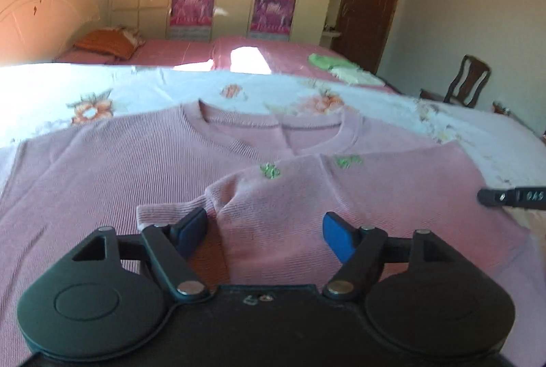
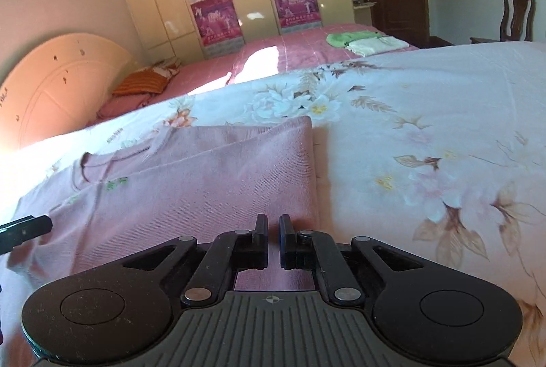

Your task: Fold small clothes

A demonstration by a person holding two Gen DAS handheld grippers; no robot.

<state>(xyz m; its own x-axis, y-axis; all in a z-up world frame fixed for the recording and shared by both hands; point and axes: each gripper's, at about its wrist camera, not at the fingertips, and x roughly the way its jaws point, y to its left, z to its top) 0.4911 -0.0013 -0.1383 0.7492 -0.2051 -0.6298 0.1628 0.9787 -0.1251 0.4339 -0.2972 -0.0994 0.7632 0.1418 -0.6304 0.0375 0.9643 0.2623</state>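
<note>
A pink ribbed sweater lies flat on the floral bed sheet, neckline away from me. One sleeve is folded across the body, its cuff beside my left finger. My left gripper hovers low over that sleeve, open, its blue pads clear of the cloth. In the right wrist view the sweater shows a straight folded side edge. My right gripper sits over this edge, shut, with nothing visible between its pads. Each gripper's tip shows at the edge of the other's view.
Folded green and cream clothes lie on the pink bed beyond. An orange pillow rests by the headboard. A wooden chair stands at the far right near the door. The sheet stretches to the right of the sweater.
</note>
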